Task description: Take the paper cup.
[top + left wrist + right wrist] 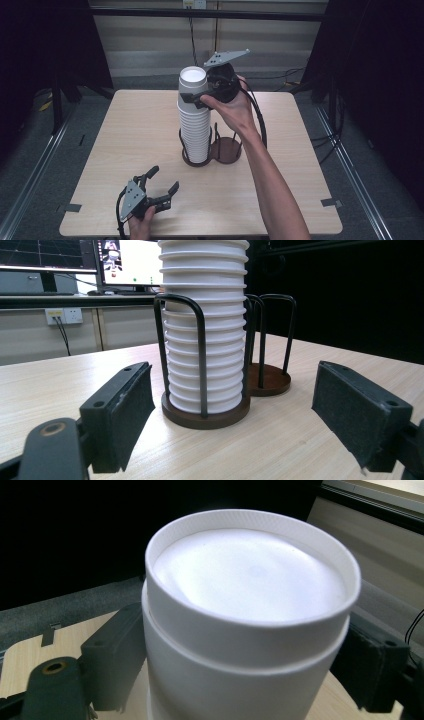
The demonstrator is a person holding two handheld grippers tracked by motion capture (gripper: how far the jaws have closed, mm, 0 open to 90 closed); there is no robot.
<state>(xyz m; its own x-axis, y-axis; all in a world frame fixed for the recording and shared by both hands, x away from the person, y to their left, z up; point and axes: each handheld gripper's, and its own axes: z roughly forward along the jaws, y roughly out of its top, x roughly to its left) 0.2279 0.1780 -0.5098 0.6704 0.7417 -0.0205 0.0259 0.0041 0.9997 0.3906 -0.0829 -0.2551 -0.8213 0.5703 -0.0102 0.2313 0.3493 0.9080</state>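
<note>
A tall stack of white cups (194, 125), bottoms up, stands in the left ring of a dark wire holder (192, 161) at the table's middle. My right gripper (194, 96) reaches in from the right at the top of the stack. In the right gripper view its pads (112, 655) press on both sides of the top cups (250, 610), so it is shut on them. My left gripper (165, 178) rests low near the table's front left, open with nothing between its fingers. In the left gripper view it (233, 370) faces the stack's lower part (205, 360) from a short distance.
The holder's right ring (227, 150) has nothing in it; it also stands behind the stack in the left gripper view (270, 380). The wooden table (125, 130) has bare room on the left and right. Dark curtains flank it, and cables lie on the floor behind.
</note>
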